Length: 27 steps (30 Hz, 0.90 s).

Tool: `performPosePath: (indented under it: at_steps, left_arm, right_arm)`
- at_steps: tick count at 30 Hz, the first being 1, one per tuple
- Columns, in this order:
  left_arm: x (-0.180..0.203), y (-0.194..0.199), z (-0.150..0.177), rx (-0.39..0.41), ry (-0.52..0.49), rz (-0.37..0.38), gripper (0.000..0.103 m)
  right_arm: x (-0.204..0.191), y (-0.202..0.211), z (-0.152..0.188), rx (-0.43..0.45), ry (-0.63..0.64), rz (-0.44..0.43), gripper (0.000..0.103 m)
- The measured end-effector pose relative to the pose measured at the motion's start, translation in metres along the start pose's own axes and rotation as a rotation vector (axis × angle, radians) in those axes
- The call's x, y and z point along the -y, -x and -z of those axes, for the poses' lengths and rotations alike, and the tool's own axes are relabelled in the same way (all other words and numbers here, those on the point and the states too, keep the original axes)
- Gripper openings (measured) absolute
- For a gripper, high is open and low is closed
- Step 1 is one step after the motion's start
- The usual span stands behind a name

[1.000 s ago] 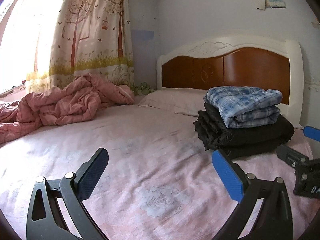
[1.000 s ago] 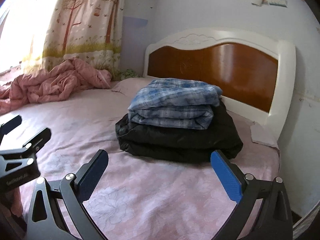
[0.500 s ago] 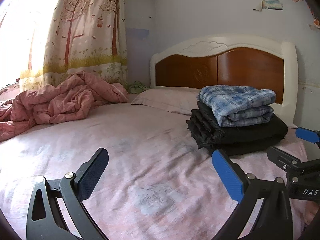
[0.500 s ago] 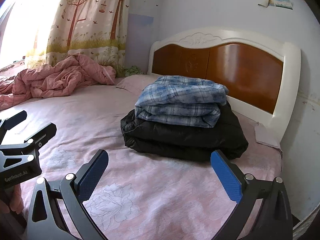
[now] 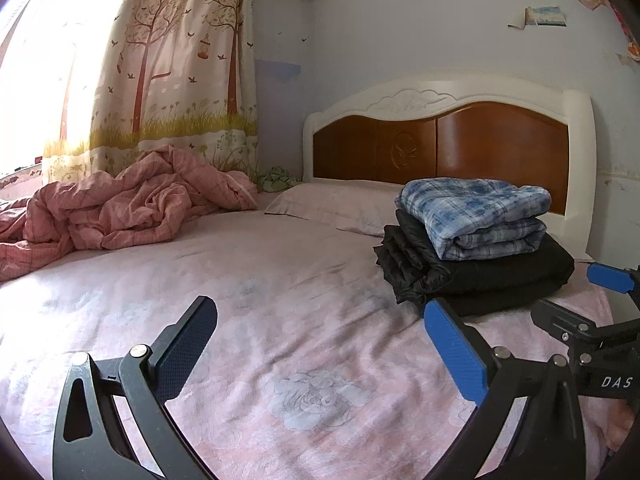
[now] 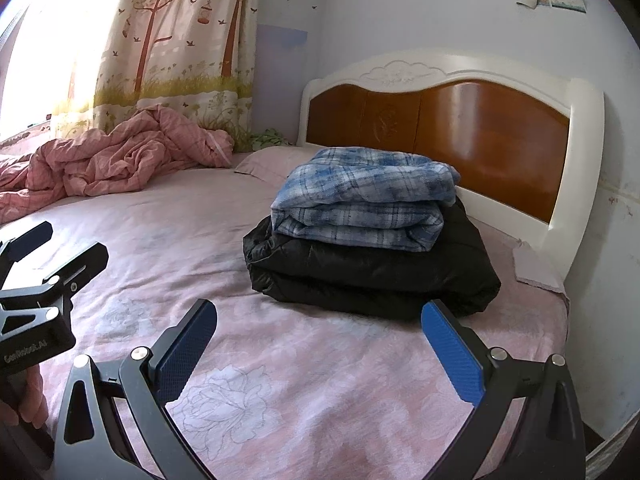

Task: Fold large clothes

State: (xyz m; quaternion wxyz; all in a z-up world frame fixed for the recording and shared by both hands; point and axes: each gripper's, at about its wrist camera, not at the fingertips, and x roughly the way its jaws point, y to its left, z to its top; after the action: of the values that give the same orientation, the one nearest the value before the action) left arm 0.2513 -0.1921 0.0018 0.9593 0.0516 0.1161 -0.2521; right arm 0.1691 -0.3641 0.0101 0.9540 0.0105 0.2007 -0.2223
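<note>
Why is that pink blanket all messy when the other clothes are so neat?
The pink blanket lies crumpled in a heap by the curtain, not folded. The blue plaid garment sits neatly folded on the black jacket. Both tongs, left and right, are open and empty.

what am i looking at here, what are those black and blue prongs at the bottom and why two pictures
The prongs are handheld grabbers, one in each of a person's hands, each carrying its own camera; hence two pictures. One picture looks along the left gripper, the other along the right gripper. Both have their fingers spread wide and hold nothing. Each grabber also shows at the edge of the other's picture. They hang over a bed with a pink sheet. On it, near the headboard, a folded blue plaid garment lies on a folded black jacket. A crumpled pink quilt lies by the curtain.
</note>
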Motion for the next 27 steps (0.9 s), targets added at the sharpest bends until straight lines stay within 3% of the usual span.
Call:
performPosePath:
  at_steps: [27]
  left_arm:
    - [0.0015,0.0056,0.0015,0.025,-0.009,-0.011,0.103]
  right_arm:
    - [0.0032,-0.0039,0.0007,-0.006,-0.009,-0.001,0.103]
